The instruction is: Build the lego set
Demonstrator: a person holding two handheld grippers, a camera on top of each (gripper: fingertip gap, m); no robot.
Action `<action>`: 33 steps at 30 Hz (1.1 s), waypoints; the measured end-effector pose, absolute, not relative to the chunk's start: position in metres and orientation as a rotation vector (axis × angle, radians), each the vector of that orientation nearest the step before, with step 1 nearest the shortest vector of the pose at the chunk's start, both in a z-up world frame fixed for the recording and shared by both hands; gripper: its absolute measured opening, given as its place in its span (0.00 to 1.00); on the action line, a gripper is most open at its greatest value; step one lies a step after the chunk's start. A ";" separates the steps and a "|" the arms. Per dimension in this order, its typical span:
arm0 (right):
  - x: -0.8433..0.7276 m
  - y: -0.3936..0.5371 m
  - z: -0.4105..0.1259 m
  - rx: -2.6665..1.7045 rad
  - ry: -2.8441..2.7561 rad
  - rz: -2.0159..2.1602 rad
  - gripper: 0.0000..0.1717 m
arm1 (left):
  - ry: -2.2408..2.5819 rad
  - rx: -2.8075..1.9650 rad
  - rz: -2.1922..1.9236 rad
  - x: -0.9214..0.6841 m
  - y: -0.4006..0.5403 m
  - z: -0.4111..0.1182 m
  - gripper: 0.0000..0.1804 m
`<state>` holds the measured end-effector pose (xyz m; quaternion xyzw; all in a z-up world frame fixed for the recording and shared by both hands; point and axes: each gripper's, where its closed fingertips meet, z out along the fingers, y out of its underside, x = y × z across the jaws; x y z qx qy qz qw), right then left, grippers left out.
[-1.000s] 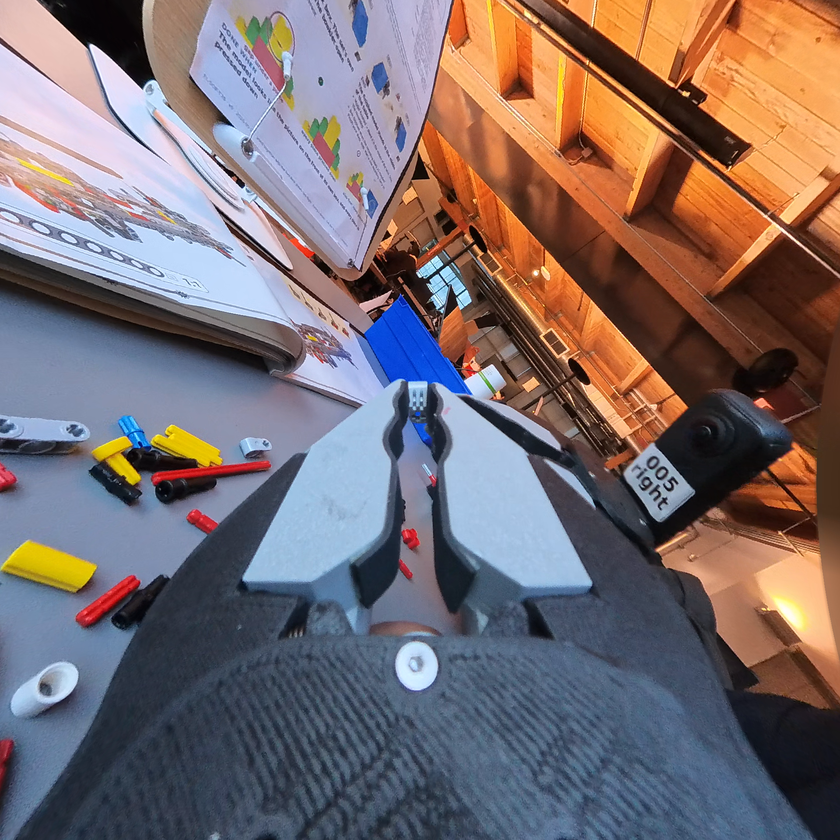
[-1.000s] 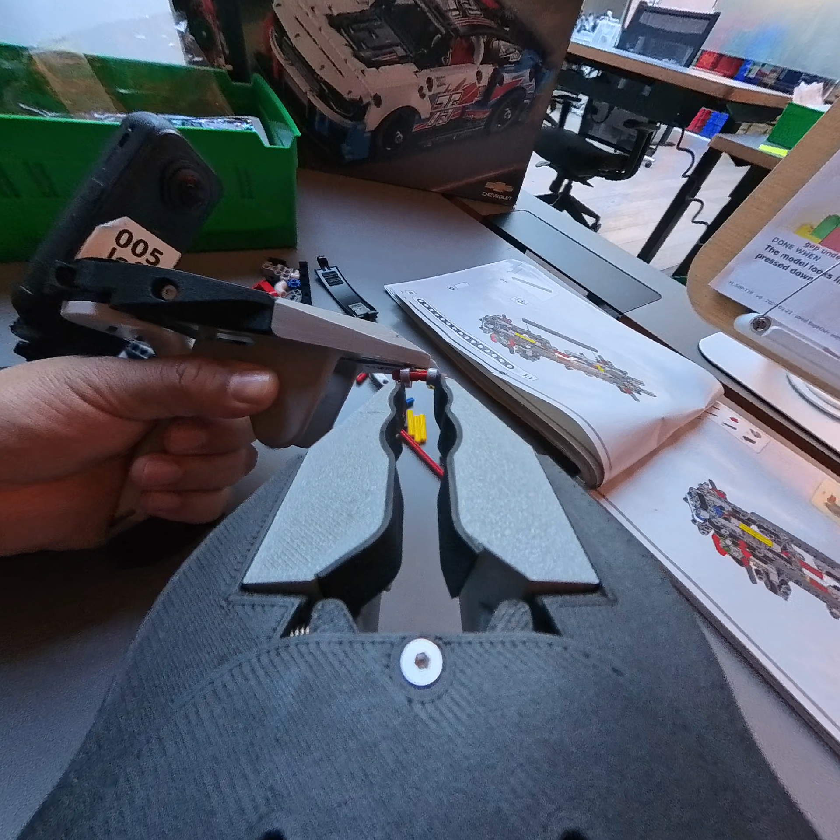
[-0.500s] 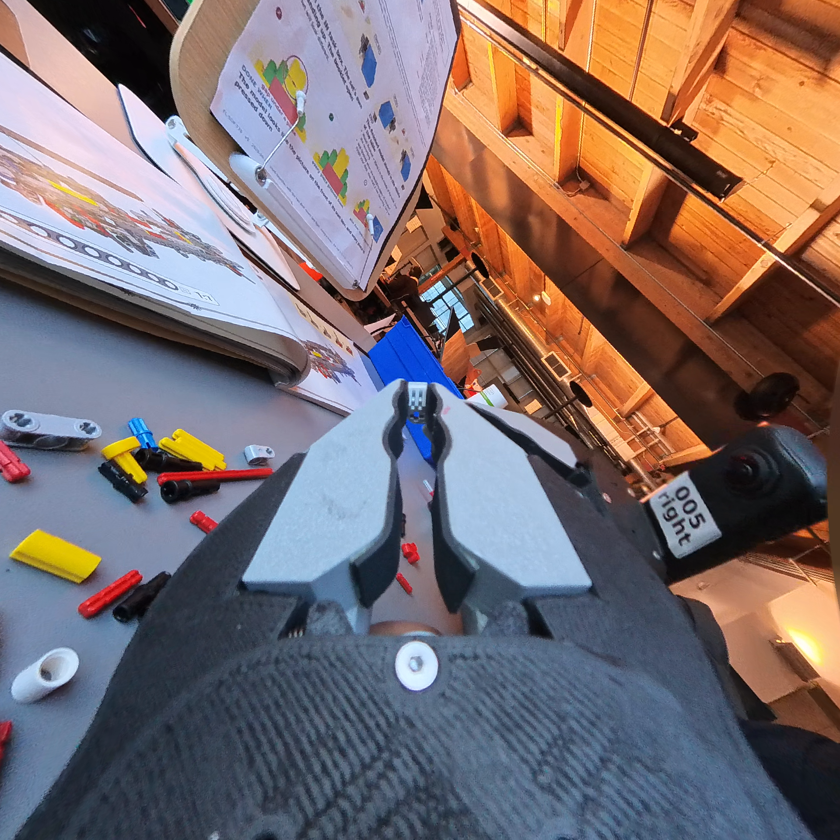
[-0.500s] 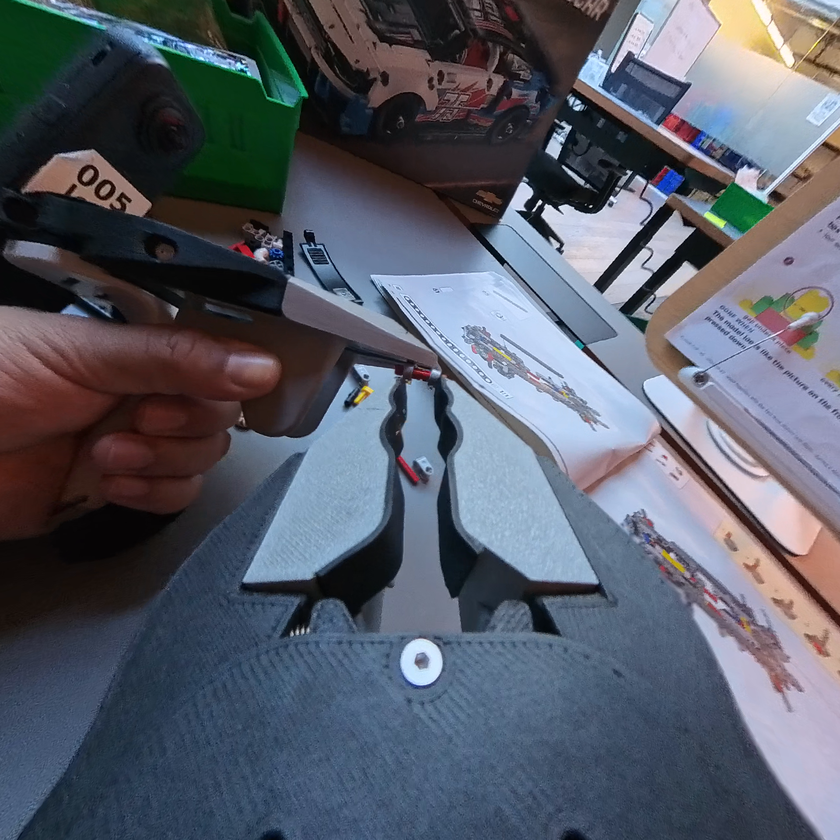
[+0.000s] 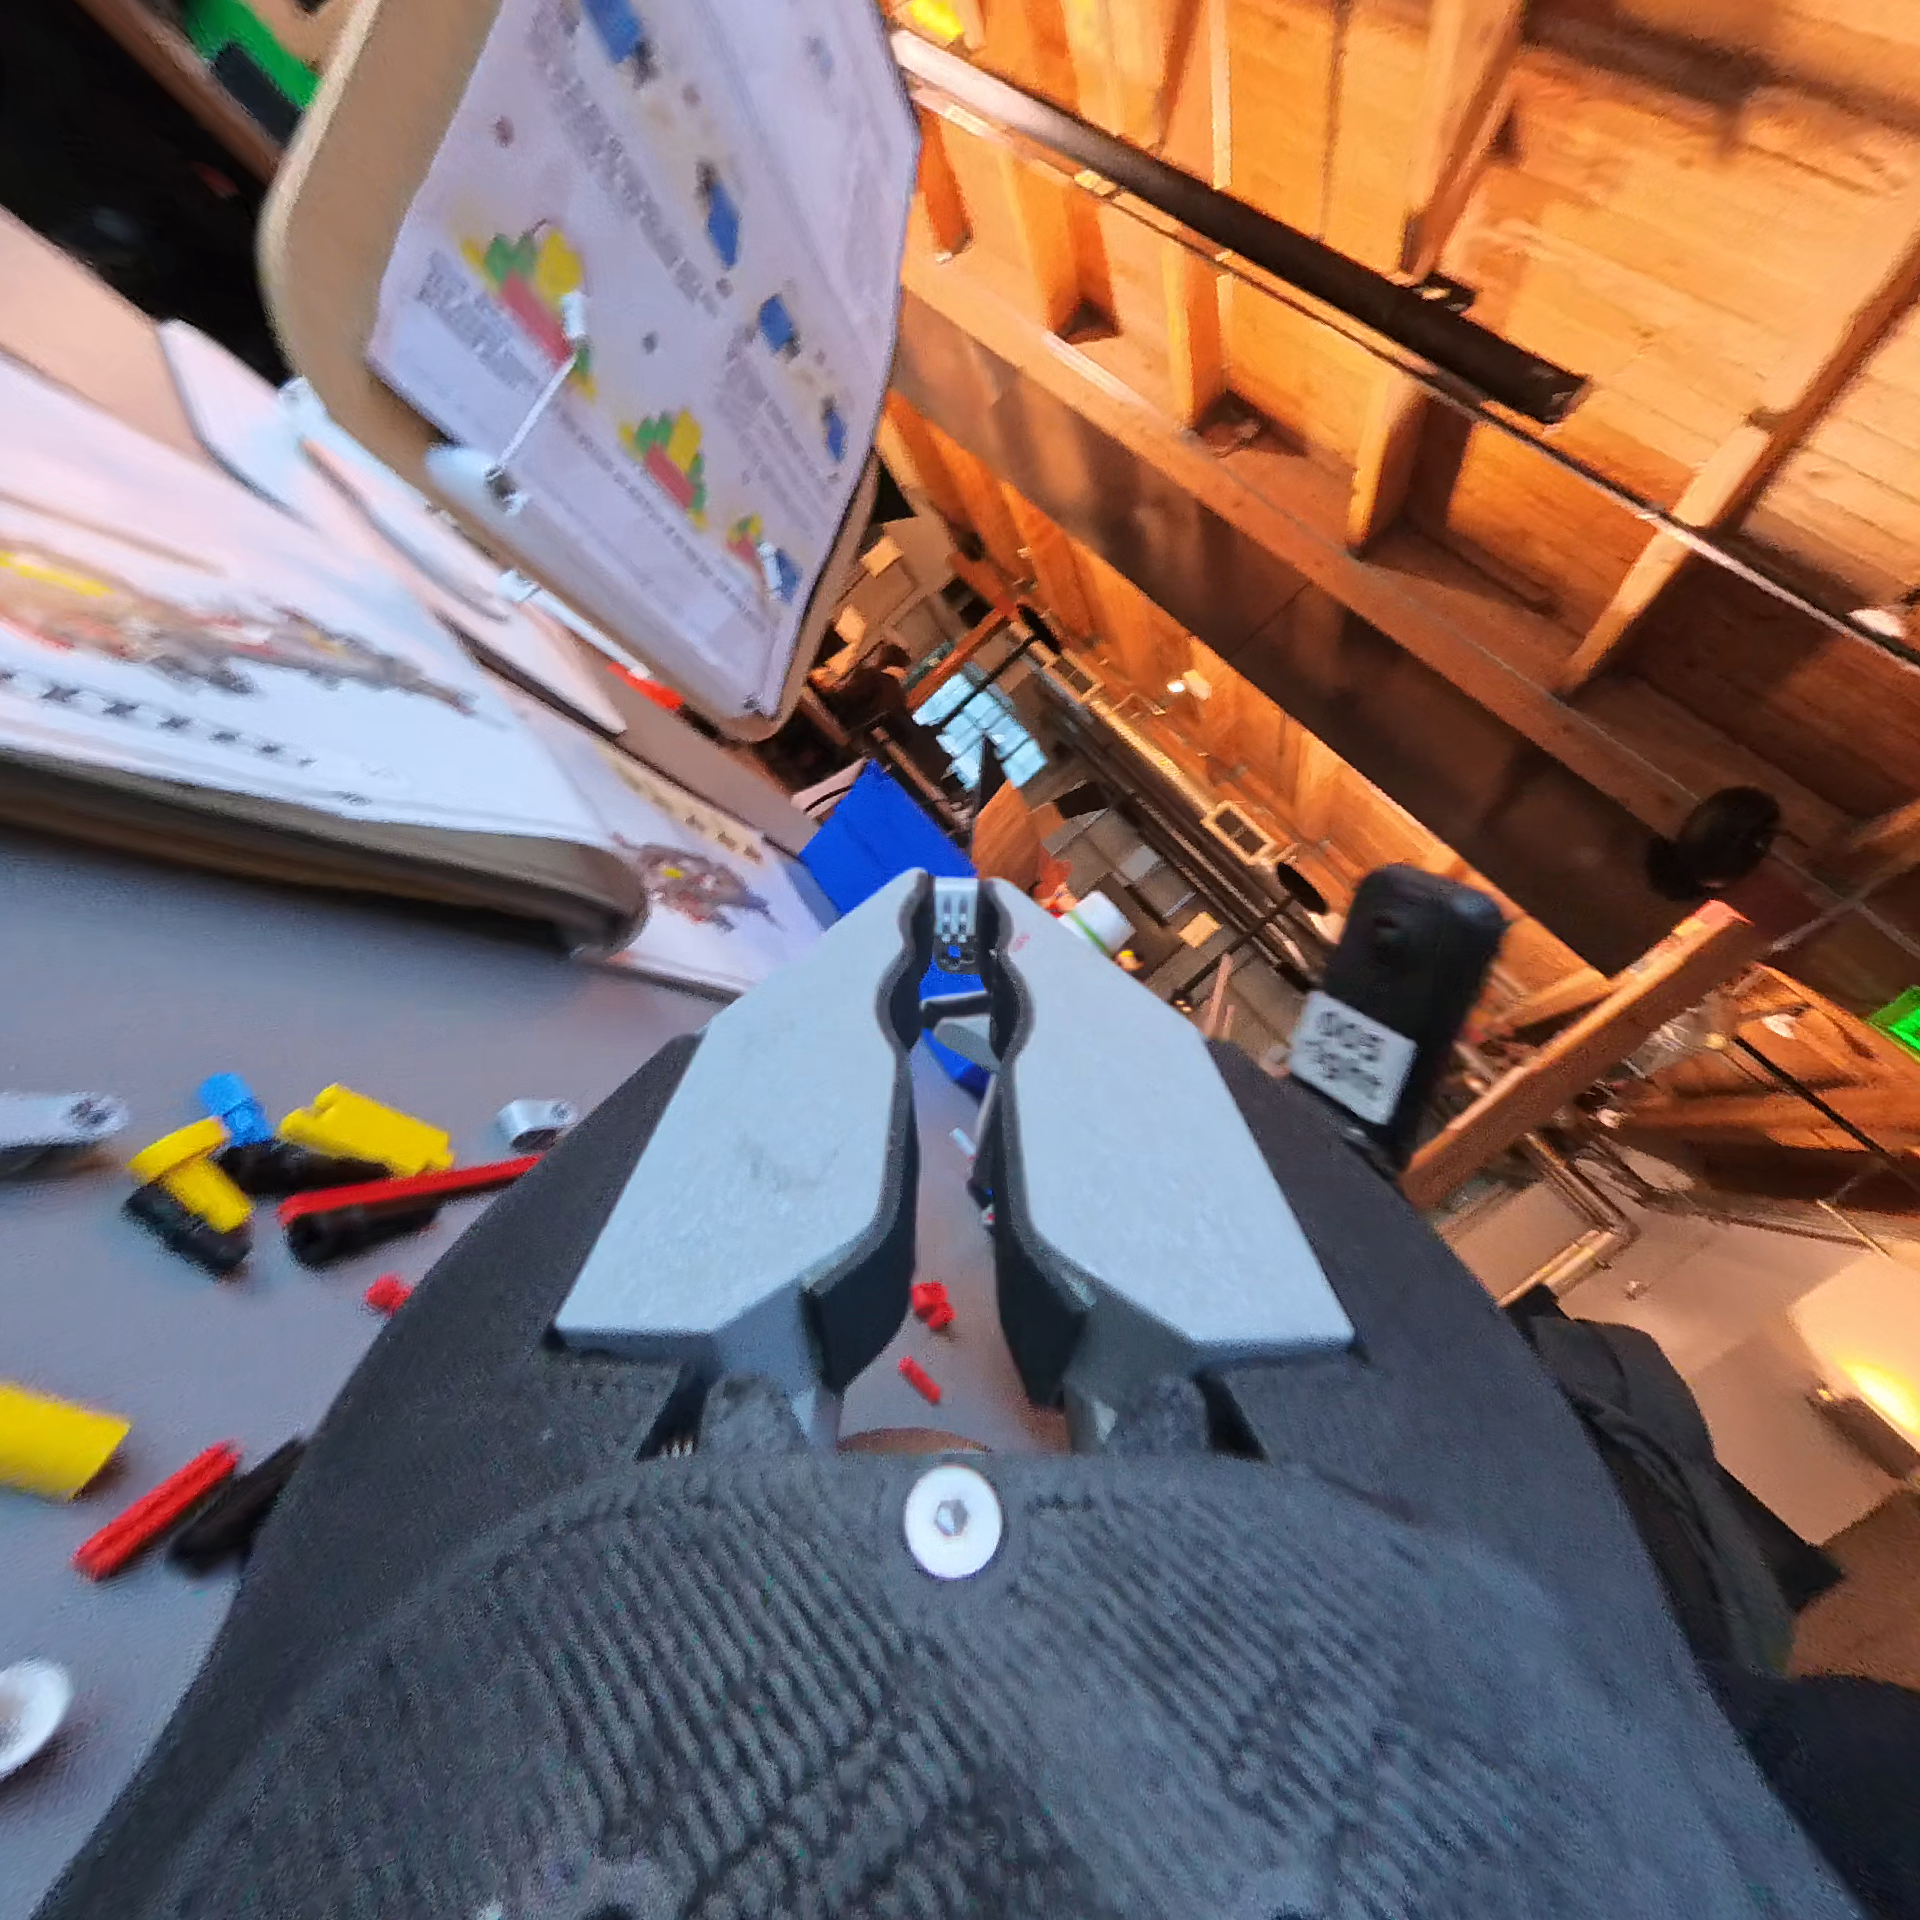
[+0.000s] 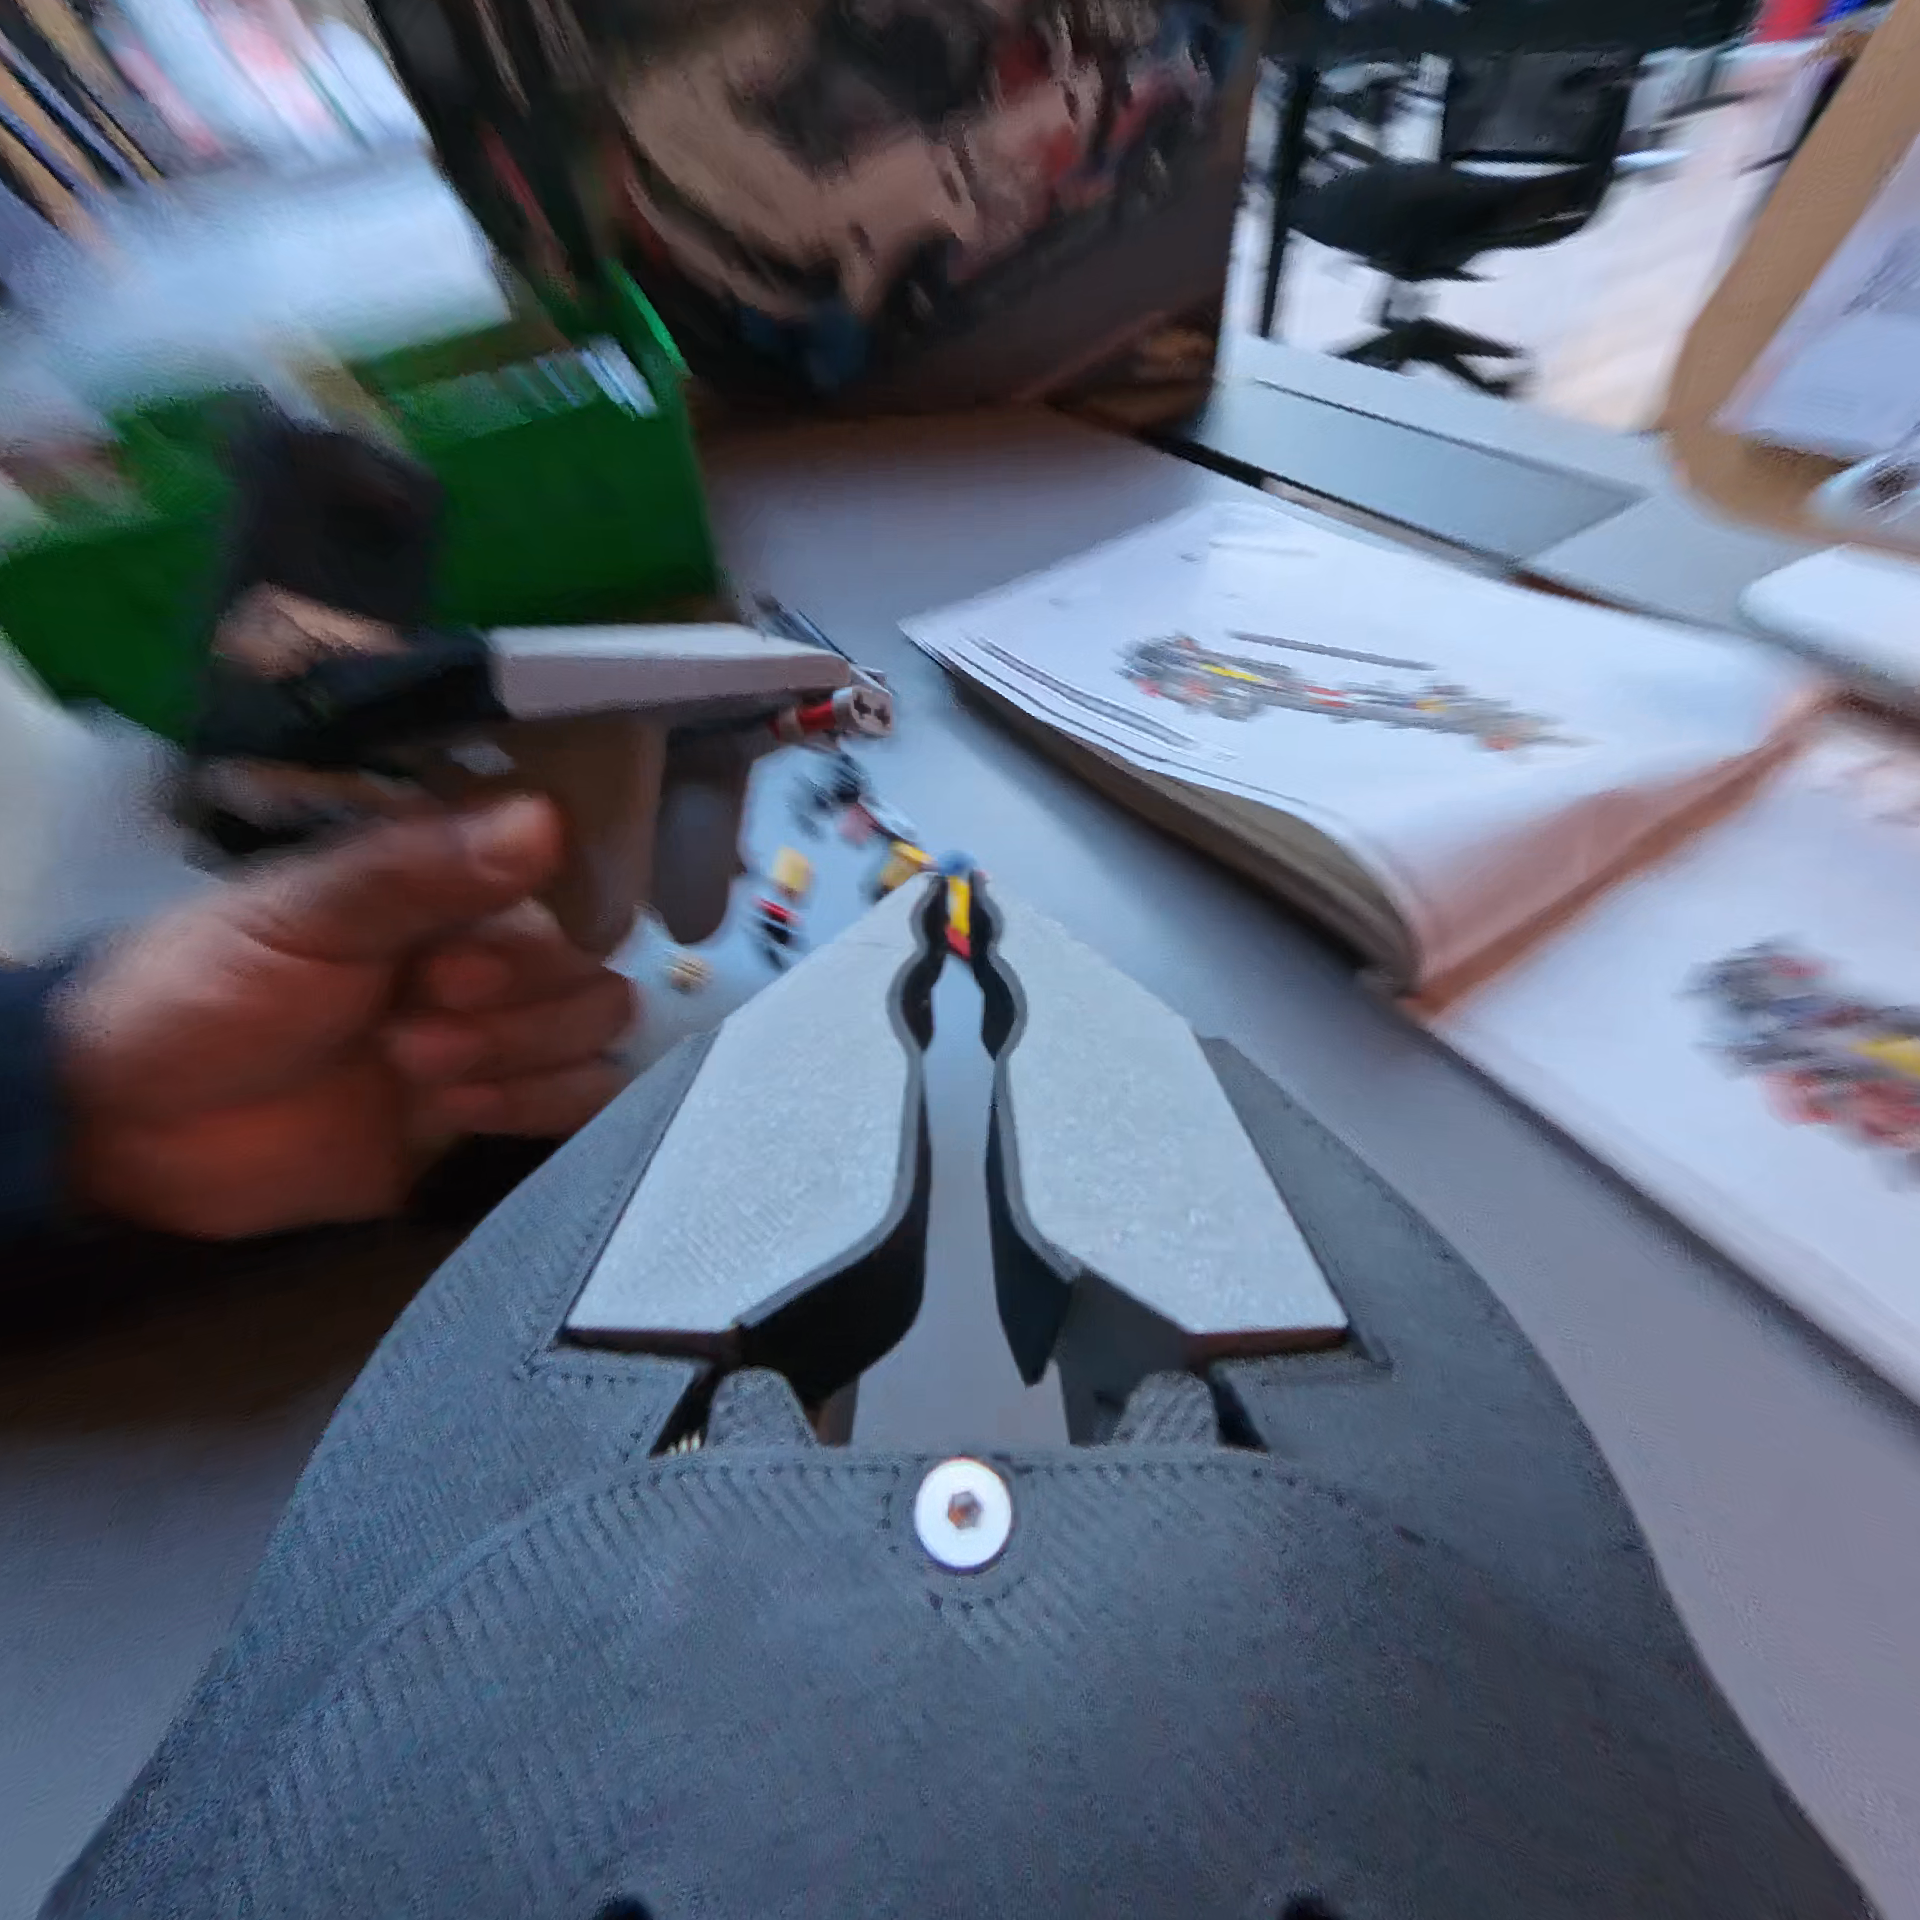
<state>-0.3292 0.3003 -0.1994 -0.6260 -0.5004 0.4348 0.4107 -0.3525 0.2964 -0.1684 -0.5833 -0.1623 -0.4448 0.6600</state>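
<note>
My left gripper [image 5: 956, 925] is shut on a small grey connector [image 5: 956, 920] and holds it up above the table. The right wrist view shows the left gripper [image 6: 831, 691] at mid-left in a person's hand [image 6: 312, 1018]. There the grey connector [image 6: 862, 710] has a red pin in it and sticks out of the tips. My right gripper [image 6: 954, 896] is below and in front of that piece, apart from it, with its fingertips nearly together. The view is blurred. The yellow and red streak in the slit looks like loose parts on the table beyond.
Loose yellow [image 5: 364, 1127], red [image 5: 416, 1184], black and blue parts lie on the grey table [image 5: 260, 987]. An open instruction booklet [image 6: 1351, 727] lies to the right. A green bin [image 6: 561, 488] and the set's box [image 6: 883, 208] stand behind. A clipboard stand [image 5: 623, 364] is at the back. My right fingertips sit around 4 cm from my left ones.
My right gripper had its tips at the red pin in the left gripper's piece. It has pulled back and its jaws have closed. The left gripper keeps its piece.
</note>
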 end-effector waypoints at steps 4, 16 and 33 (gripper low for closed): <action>-0.324 0.276 -0.169 -1.550 -1.051 1.755 0.10 | -0.213 -1.290 -0.903 -0.344 0.295 -0.152 0.03; -0.319 0.273 -0.159 -1.512 -0.959 1.967 0.05 | -0.098 -1.304 -0.815 -0.316 0.291 -0.150 0.03; -0.314 0.272 -0.164 -1.502 -1.061 1.957 0.00 | -0.078 -1.408 -0.861 -0.313 0.280 -0.164 0.03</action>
